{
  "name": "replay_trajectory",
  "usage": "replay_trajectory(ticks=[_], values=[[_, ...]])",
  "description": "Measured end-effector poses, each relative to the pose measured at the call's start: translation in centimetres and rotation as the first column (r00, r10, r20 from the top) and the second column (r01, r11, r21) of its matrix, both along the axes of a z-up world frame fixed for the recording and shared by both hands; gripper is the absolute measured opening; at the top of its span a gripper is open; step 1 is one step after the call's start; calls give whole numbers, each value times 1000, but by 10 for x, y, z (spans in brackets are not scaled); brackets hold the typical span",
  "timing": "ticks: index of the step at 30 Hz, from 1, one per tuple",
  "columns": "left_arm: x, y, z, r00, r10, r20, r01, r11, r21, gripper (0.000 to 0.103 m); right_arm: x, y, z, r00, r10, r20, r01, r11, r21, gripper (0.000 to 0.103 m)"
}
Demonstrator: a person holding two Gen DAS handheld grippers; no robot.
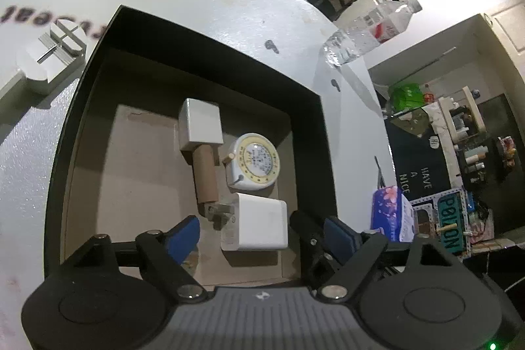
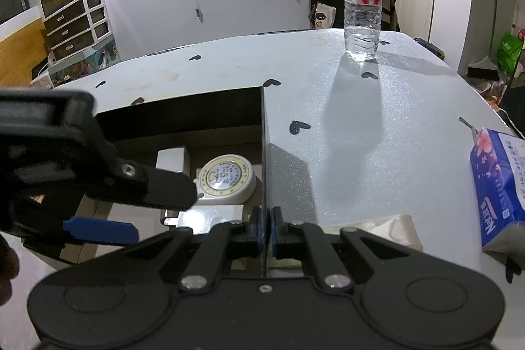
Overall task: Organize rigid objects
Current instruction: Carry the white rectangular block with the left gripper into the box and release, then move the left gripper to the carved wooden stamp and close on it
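Note:
A black box stands on the white table. In it lie a white charger with prongs, a round cream tape measure, a brown cylinder and a small white block. My left gripper is open above the box, its blue pads either side of the charger. My right gripper is shut on the box's right wall. The right wrist view also shows the tape measure and the left gripper's fingers.
A clear water bottle stands at the table's far side. A blue tissue pack sits at the right edge. A white slotted tool lies left of the box. A white pad lies near my right gripper.

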State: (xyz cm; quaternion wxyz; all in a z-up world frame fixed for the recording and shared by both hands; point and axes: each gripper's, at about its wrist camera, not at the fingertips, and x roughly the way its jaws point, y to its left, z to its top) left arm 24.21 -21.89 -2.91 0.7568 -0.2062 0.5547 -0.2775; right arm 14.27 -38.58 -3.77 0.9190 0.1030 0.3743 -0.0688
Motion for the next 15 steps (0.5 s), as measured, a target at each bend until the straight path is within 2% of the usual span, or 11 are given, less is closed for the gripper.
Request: replay_trajectory(ticks=[5,11,15], values=[[-6,7,12,998,4,55,-4,1000,-2,94,0,-1,-1,1000,-1,0,1,1000,2,6],[-15,15,32,986,-5,166,2,1000,16,102,0,-1,-1,1000,-2,1,2,1000,3,6],[-20,23,42,974,-5,226,-3,999,37,103,0,-1,-1,1000,-1,0,1,1000,2,6]])
